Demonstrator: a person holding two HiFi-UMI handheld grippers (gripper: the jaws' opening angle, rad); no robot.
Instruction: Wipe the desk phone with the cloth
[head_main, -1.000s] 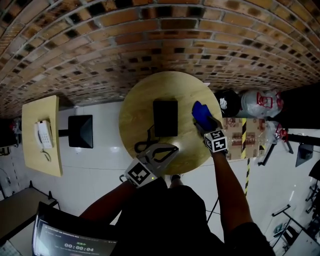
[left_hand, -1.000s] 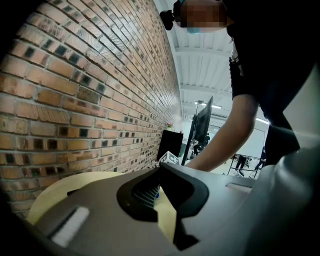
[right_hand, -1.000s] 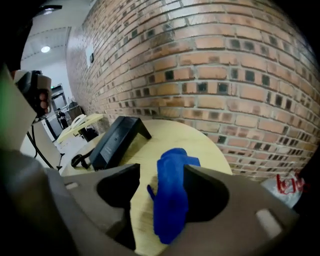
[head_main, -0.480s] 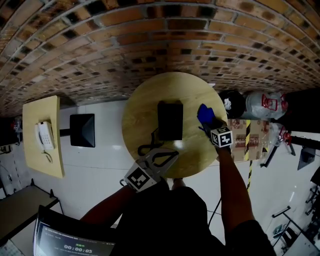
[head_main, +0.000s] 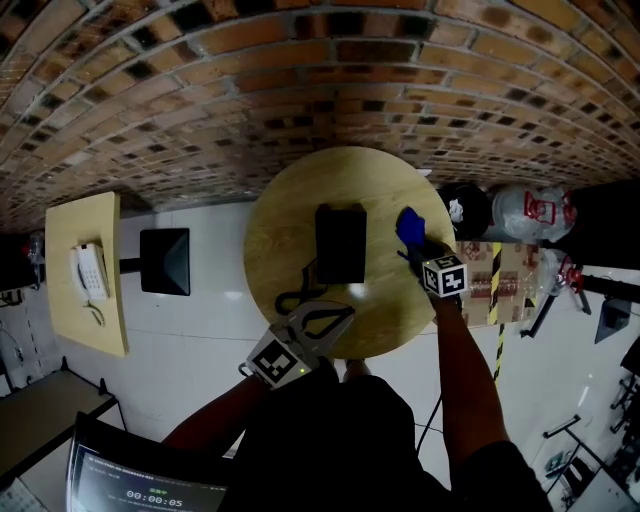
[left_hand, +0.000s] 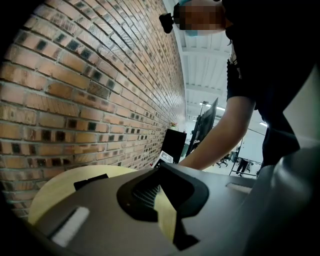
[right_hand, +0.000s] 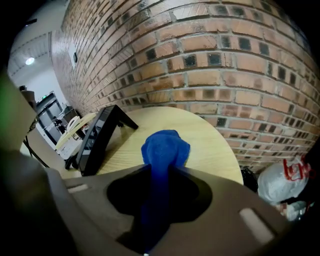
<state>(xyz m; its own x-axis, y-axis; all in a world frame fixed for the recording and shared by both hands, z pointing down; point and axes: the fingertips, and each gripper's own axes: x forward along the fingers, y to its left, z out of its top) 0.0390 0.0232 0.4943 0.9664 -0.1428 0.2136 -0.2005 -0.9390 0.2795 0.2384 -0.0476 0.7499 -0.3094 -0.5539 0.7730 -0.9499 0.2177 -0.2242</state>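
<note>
Cloth (head_main: 408, 226): we count one, blue and bunched, on the right part of the round table (head_main: 280, 220), just beside the phone but apart from it.
Desk phone (head_main: 340, 242): one, black, mid-table; in the right gripper view (right_hand: 97, 137) we see it propped up at a tilt on its stand.
Cord (head_main: 290, 297): one, black, looped on the table at the phone's near-left corner.
Grippers: two.
Right gripper (head_main: 415, 245): angled down at the cloth; its jaws have just been closing with the cloth between them, and in its own view (right_hand: 160, 172) we see them pinching the blue fabric (right_hand: 165, 150), which bulges out past the tips onto the tabletop (right_hand: 210, 140).
Left gripper (head_main: 345, 308): over the near edge of the table; in its own view (left_hand: 161, 172) we read the jaws as pressed together at the tips, nothing between them, only a strip of tabletop (left_hand: 55, 185) showing through.
Tables: two; the second, a side table (head_main: 70, 320), stands well apart at left.
White phone (head_main: 87, 270): one, on that side table.
Brick wall (head_main: 200, 100): behind the round table.
</note>
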